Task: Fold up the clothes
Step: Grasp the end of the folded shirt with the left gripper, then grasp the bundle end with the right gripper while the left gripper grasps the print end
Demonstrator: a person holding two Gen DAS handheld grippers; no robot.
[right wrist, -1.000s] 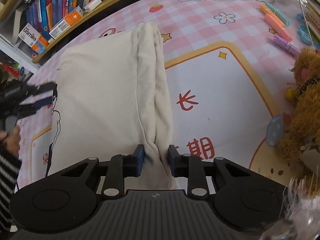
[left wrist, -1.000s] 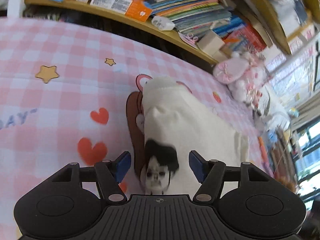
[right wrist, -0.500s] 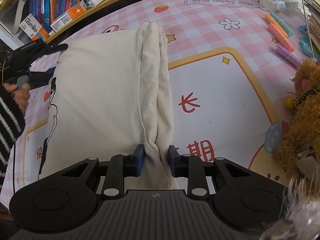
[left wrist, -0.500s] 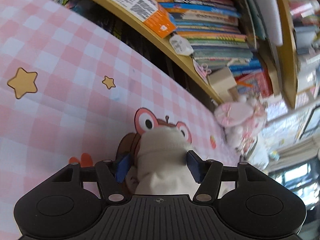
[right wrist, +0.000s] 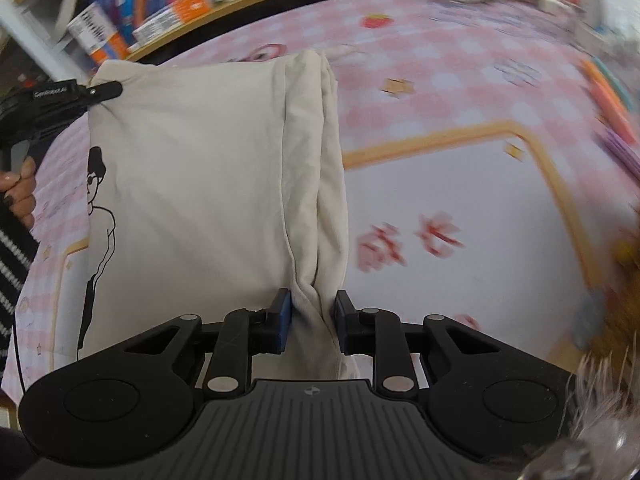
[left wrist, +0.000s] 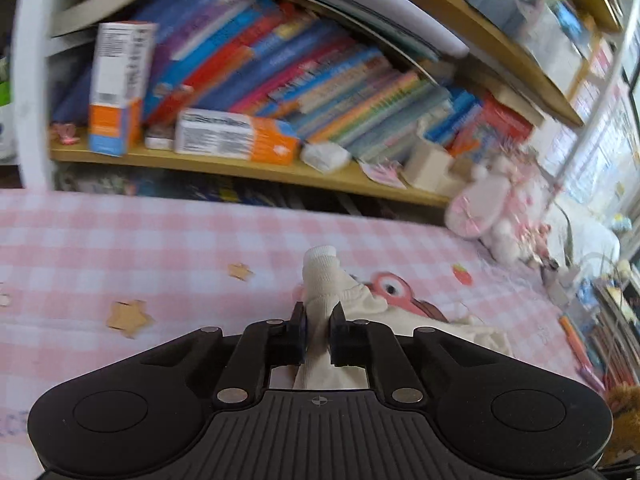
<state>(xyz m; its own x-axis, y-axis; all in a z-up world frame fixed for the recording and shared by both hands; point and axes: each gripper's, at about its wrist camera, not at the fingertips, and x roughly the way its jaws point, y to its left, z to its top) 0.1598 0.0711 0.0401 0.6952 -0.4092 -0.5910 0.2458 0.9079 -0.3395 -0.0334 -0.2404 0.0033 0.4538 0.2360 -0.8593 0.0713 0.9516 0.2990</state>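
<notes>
Cream shirt (right wrist: 192,184) spread over pink checked cloth (right wrist: 440,68), black line-drawn figure printed along its left side. At far left, left gripper (right wrist: 108,90) pinching shirt's top-left corner, held by hand (right wrist: 20,196) in striped sleeve. From left wrist view, left gripper (left wrist: 318,326) jaws just closed down narrow, clamped on bunched white fabric poking up between them; blurred bookshelf (left wrist: 280,168) behind, plush toys (left wrist: 492,208) to right. Lower centre, right gripper (right wrist: 310,316) jaws narrow, gripping thick folded edge of shirt running up right side. Further right, bare cloth with orange border and red characters, blurred. Shirt lifted taut between both grippers, partly off cloth.
</notes>
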